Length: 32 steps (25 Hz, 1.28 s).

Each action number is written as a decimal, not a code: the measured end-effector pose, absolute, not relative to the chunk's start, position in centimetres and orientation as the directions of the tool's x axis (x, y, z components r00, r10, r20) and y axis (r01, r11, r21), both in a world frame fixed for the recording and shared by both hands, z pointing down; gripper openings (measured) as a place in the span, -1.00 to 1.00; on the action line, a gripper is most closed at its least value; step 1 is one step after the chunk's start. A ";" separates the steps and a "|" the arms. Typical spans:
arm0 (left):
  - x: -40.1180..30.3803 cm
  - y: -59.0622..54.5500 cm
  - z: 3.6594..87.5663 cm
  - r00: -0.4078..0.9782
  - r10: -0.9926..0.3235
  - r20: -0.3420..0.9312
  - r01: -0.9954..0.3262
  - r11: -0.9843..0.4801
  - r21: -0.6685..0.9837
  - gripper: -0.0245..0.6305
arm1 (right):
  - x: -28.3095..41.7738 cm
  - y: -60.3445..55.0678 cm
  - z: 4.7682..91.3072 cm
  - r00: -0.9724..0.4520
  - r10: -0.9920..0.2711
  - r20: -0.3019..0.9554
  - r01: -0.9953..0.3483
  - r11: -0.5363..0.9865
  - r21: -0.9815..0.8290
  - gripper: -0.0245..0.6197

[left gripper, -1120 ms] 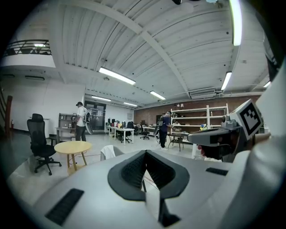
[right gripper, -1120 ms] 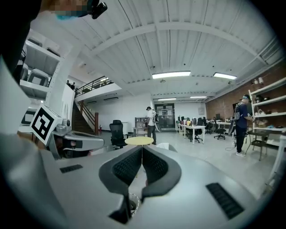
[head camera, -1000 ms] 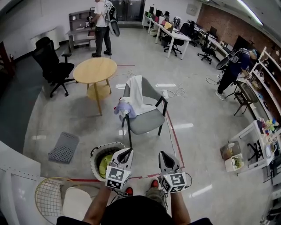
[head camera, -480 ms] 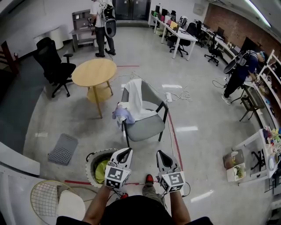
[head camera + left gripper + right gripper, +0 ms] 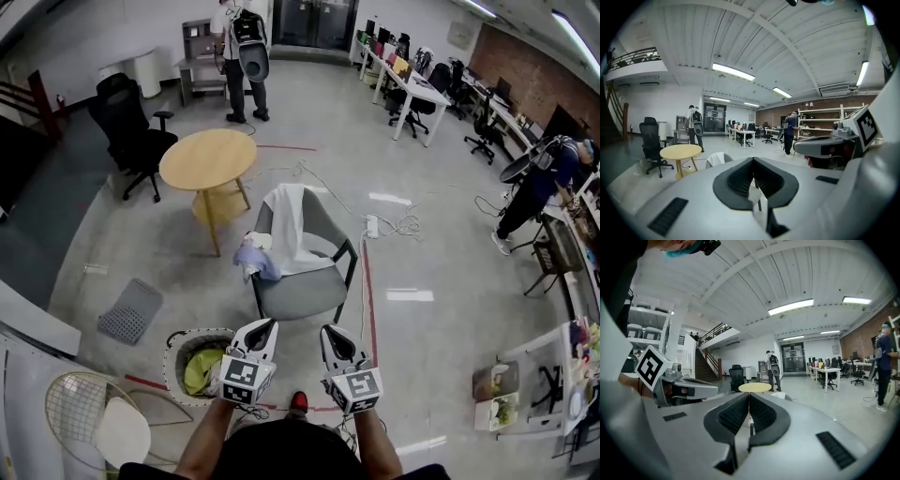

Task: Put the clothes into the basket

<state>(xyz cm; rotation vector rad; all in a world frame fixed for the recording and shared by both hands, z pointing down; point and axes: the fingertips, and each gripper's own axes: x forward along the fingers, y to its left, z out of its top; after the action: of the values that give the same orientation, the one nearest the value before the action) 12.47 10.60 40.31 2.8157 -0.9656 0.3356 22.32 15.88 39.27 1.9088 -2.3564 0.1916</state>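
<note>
A grey chair [image 5: 302, 281] stands ahead of me with a white garment [image 5: 291, 225] draped over its back. A pale blue garment [image 5: 255, 259] lies bunched on its left arm. The round white basket [image 5: 178, 342] sits on the floor at the lower left and holds yellow-green clothes [image 5: 199, 368]. My left gripper [image 5: 266, 324] and right gripper [image 5: 331, 330] are held side by side short of the chair, both shut and empty. In the left gripper view the left gripper [image 5: 753, 160] points level toward the white garment [image 5: 716, 159]. The right gripper [image 5: 749, 394] also has its jaws together.
A round wooden table [image 5: 208, 157] and a black office chair [image 5: 131, 131] stand beyond the grey chair. A grey mat [image 5: 129, 309] lies left of the basket, a wire chair [image 5: 89, 422] at the lower left. Red tape [image 5: 367, 281] and cables [image 5: 380, 225] cross the floor. People stand at the back [image 5: 246, 56] and right [image 5: 544, 178].
Both grippers have travelled forward together toward the chair, staying shut. The basket has slid left and lower in the head view, now beside the left gripper.
</note>
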 end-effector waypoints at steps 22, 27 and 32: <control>13.0 -1.1 44.7 0.589 -0.722 0.362 -0.790 -0.608 0.073 -0.91 | 26.3 2.5 43.5 -0.383 -0.903 0.194 -0.923 0.366 -0.115 -0.84; 12.4 -7.5 46.3 0.582 -0.712 0.393 -0.794 -0.602 0.085 -0.91 | 25.6 -4.1 45.5 -0.397 -0.889 0.229 -0.918 0.377 -0.127 -0.84; 11.0 -13.0 48.6 0.561 -0.697 0.447 -0.806 -0.583 0.102 -0.91 | 24.1 -10.3 47.5 -0.416 -0.868 0.271 -0.908 0.382 -0.172 -0.84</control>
<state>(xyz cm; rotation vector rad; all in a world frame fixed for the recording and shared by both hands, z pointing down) 11.01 -13.00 48.62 2.5025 -1.2396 0.5255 24.10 -10.29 47.52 1.6143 -2.4956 0.4458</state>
